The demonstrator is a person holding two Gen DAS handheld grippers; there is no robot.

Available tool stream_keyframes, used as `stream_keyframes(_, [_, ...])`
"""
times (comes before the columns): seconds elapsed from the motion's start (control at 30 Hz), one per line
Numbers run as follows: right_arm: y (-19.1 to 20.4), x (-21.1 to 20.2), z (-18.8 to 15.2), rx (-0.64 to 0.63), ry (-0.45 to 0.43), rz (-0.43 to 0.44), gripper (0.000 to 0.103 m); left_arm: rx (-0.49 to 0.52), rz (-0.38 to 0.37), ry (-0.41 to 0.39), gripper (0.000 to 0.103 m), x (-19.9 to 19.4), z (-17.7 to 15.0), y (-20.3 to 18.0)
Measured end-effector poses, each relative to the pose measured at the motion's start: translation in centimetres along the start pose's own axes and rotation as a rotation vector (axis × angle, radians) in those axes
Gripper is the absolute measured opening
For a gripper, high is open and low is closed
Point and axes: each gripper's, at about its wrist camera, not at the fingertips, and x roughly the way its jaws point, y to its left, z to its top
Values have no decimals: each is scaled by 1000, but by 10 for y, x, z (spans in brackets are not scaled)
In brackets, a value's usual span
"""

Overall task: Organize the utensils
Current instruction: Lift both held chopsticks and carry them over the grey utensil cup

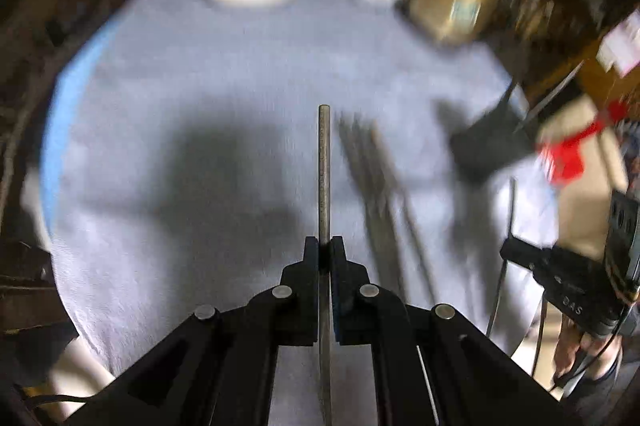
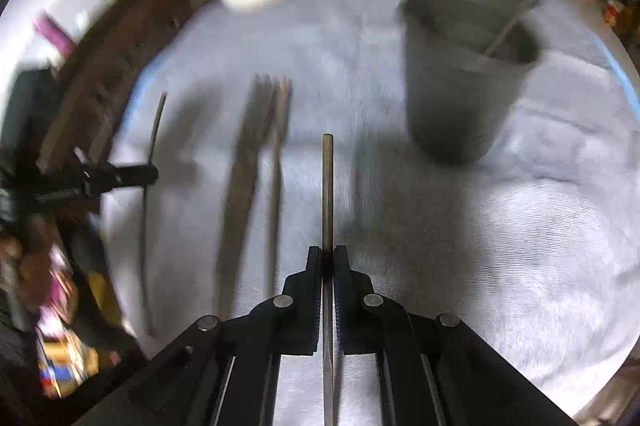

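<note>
You can read almost nothing here. The right gripper [image 1: 516, 254], seen from your left wrist, carries pale raised letters, seemingly "DAS", though blurred. Every other label smears beyond reading.

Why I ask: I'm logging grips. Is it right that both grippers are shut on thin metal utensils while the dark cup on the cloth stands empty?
Not quite. The dark cup is not empty: the right wrist view shows a utensil handle leaning out of it. The rest holds: the left gripper and right gripper are each shut on a thin metal utensil.
</note>
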Motion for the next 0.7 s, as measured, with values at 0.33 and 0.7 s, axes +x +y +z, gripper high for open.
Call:
stream_keyframes(0.33, [-33,-90,-27,233,-718,-199,6,22,64,-535,5,-52,-19,-51])
stream_keyframes(0.7, [-19,-89,-50,88,-747,-295,6,49,128,-600,5,-90,-78,-57])
